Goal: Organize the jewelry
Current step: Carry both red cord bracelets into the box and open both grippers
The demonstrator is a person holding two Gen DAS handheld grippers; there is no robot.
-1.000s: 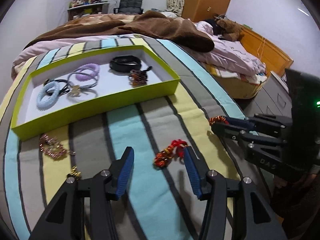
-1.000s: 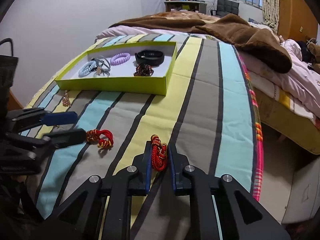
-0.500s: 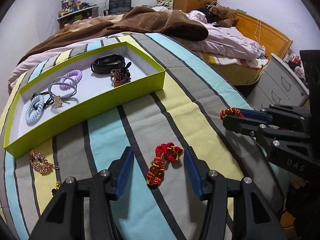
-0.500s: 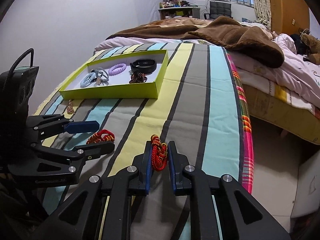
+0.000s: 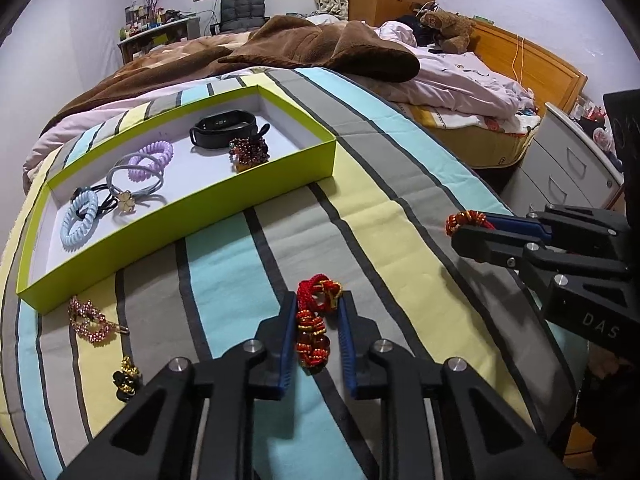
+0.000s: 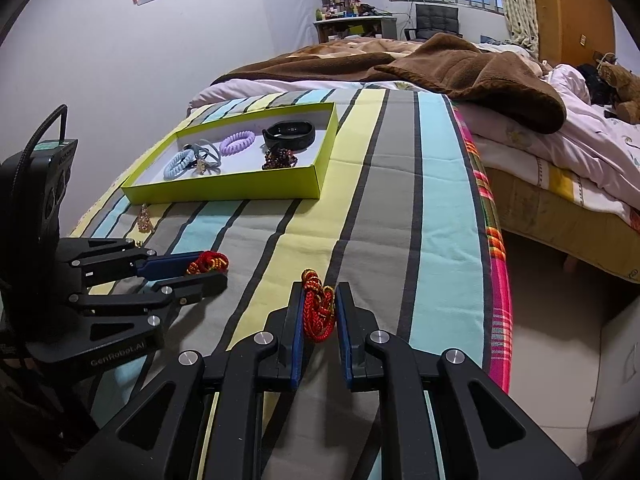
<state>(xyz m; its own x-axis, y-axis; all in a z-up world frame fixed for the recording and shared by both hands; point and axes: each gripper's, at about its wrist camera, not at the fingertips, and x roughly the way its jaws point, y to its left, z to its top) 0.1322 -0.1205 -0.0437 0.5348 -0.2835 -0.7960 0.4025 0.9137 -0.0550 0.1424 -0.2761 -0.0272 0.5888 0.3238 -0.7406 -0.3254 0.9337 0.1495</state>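
A lime-green tray [image 5: 256, 196] [image 6: 240, 192] lies on the striped bedspread. It holds hair ties, a black band [image 5: 222, 128] and a dark bead bracelet [image 5: 249, 152]. My left gripper [image 5: 316, 320] has its fingers closed in around a red and gold corded bracelet [image 5: 314, 328] on the spread; it also shows in the right wrist view [image 6: 208, 262]. My right gripper [image 6: 318, 308] is shut on a second red corded bracelet [image 6: 318, 310] and holds it above the spread, to the right of the left gripper [image 5: 468, 220].
A pink rhinestone piece [image 5: 86, 320] and a small gold and black piece [image 5: 126, 378] lie on the spread in front of the tray. A brown blanket [image 5: 320, 48] lies behind the tray. The bed edge [image 6: 496, 248] drops off at the right, with a grey drawer unit [image 5: 560, 172] beyond.
My left gripper has narrowed from wide open to close around the red bracelet on the spread. My right gripper still holds its bracelet and has lifted slightly.
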